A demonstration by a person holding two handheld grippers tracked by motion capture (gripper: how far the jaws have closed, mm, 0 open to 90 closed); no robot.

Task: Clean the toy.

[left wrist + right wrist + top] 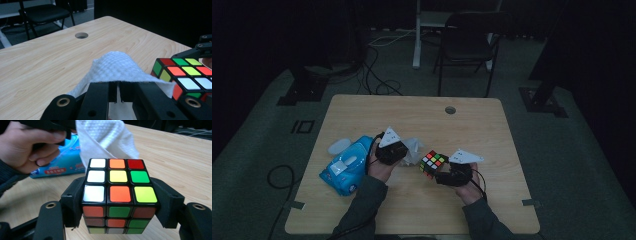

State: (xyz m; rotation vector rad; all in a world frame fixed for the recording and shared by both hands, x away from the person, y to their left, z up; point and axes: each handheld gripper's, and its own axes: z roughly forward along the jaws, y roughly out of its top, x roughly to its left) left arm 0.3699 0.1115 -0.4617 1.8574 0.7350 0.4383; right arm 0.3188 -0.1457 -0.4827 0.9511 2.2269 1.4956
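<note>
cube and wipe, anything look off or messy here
Nothing damaged or spilled. The cube is scrambled and sits squarely in the right gripper. The white wipe, pinched in the left gripper, is crumpled. The wipe pack's lid stands open.

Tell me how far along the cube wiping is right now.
Done: a white wipe is out of the blue wipe pack and pinched in the left gripper; the right gripper is clamped on the puzzle cube. In hand: the wipe hangs right beside the cube. Left: probably the rubbing itself; whether any face has been wiped can't be told.
</note>
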